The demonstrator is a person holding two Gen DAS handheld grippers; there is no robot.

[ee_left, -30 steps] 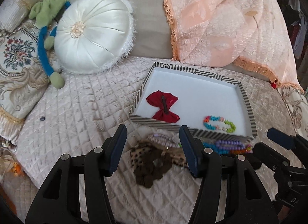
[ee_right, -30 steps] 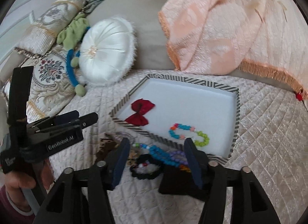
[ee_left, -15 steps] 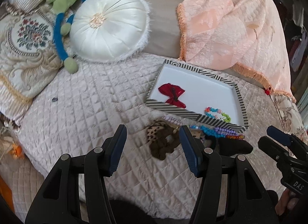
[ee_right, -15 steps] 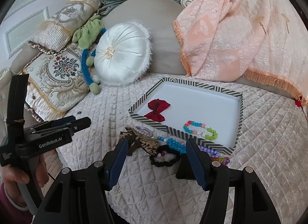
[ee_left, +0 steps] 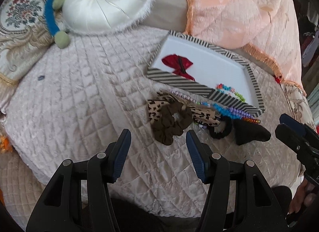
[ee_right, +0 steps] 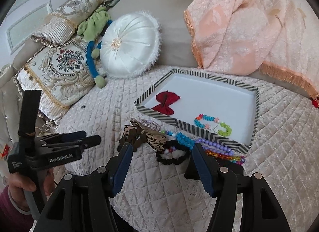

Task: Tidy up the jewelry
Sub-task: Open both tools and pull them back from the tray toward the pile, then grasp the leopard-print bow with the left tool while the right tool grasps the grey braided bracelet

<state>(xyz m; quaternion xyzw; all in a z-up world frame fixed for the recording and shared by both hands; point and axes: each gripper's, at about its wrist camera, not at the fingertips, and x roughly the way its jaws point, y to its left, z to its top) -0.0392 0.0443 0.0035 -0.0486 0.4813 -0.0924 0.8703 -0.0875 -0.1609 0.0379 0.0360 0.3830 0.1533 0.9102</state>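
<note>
Quilted beige bedspread (ee_right: 111,116), striped tray (ee_right: 256,110), round white cushion (ee_right: 129,48), peach throw (ee_right: 249,26)

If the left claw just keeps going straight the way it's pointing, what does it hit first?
Most likely the brown scrunchie, lying on the quilted cover just ahead of the open left claw; depth is hard to judge.

My right gripper (ee_right: 161,163) is hovering with its jaws apart over the black scrunchie (ee_right: 172,155), gripping nothing. The striped tray (ee_right: 256,110) is holding a red bow (ee_right: 165,102) and a bead bracelet (ee_right: 213,124). My left gripper (ee_right: 90,139) is showing at left.
</note>
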